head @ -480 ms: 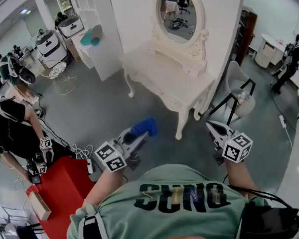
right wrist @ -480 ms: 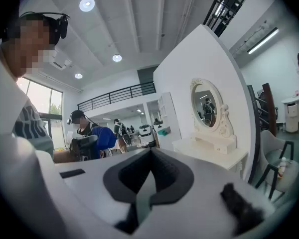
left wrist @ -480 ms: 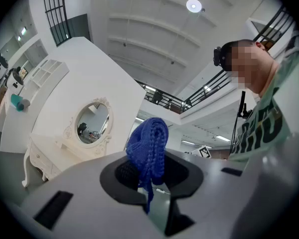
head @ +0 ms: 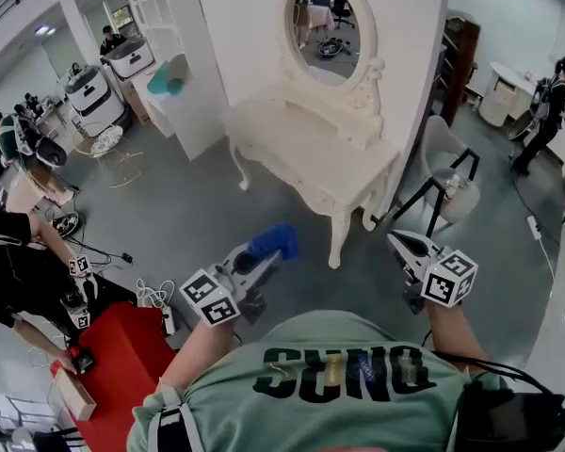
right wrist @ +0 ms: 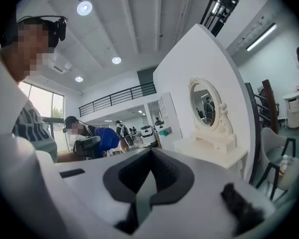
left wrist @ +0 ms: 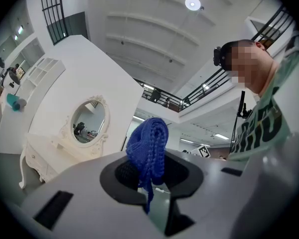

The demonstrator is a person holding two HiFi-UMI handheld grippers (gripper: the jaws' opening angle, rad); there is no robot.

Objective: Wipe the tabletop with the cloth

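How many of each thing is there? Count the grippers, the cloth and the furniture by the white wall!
Grippers: 2, the left gripper and the right gripper
Blue cloth: 1
White dressing table: 1
Oval mirror: 1
Chair: 1
Total: 6

Cloth [left wrist: 148, 143]: blue knit, chunky ribbed yarn, matt, soft-looking.
Left claw [left wrist: 150, 163]: pale grey plastic shell, smooth, matt; pads black, finely textured, rubber-like.
Right claw [right wrist: 149, 153]: same grey plastic shell, same dark pads.
Marker cube [head: 207, 298]: matt white faces, black print.
Worktop [head: 311, 153]: white painted finish, smooth, low sheen, carved trim.
Mirror [head: 328, 22]: glossy glass.
Floor [head: 198, 215]: grey, smooth, faint sheen.
Shirt [head: 339, 375]: green matt cloth.
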